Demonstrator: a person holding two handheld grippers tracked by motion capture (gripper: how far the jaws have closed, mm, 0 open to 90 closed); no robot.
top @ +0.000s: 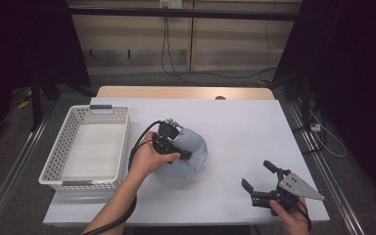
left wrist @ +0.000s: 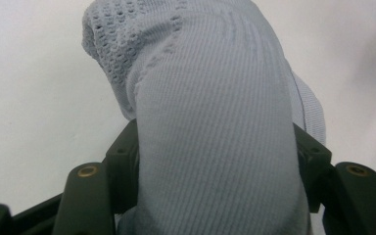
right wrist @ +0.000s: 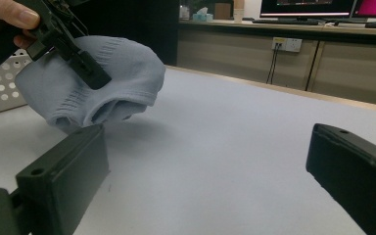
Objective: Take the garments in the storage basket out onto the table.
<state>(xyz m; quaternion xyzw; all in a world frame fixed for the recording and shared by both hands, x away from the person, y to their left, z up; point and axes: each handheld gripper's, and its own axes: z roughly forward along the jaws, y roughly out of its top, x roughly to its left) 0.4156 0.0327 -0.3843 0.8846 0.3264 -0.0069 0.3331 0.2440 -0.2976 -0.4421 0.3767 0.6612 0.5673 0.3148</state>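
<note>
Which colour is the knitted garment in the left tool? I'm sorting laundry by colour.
Pale blue-grey garment, ribbed knit; clearest in the left gripper view.

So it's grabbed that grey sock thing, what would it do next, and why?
Probably carry it left and over the basket. The left tongs are clamped around the bundled sock, which the right gripper view shows raised off the table, and the basket stands just beside it. The right tongs rest open, apart.

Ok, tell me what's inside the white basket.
The white basket looks empty: its pale floor shows bare in the high view. The strip just behind its near wall is hidden. The grey sock is outside it, on the table, pinched in the left gripper.
</note>
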